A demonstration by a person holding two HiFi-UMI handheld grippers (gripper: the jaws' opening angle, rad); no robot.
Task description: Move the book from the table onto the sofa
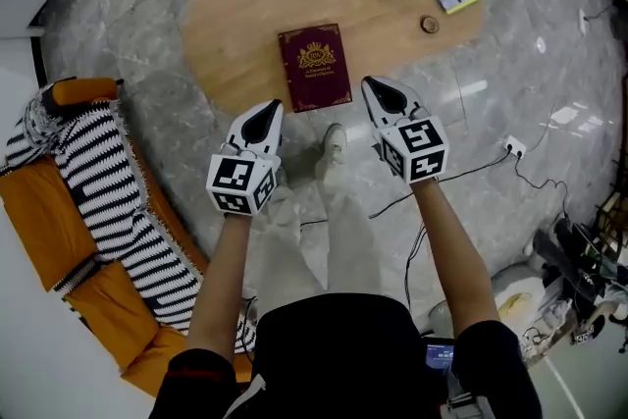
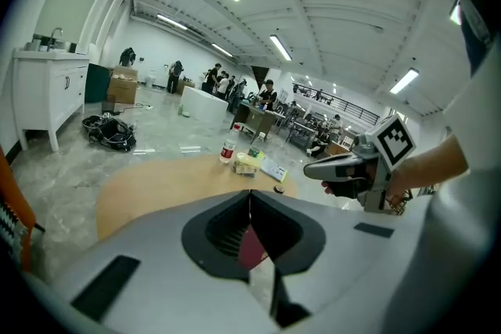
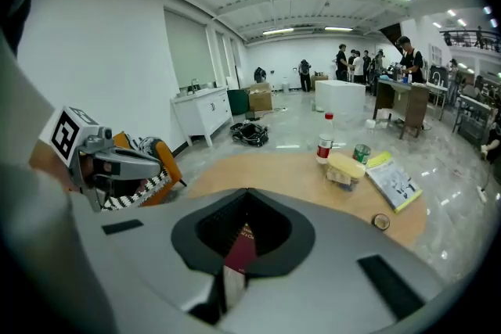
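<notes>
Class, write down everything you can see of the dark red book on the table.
The book is a closed hardback-looking volume, dark red with a gold crest and gold lettering on its cover. It lies flat, cover up, near the wooden table's edge closest to the person. Only the tabletop touches it.

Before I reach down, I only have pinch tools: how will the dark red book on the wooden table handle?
The dark red, gold-stamped book looks hardbound, so it probably stays stiff, not floppy. Lying flat on the smooth oval wooden table, it would likely slide when pushed. Pinched by one cover alone, it might swing open.
</notes>
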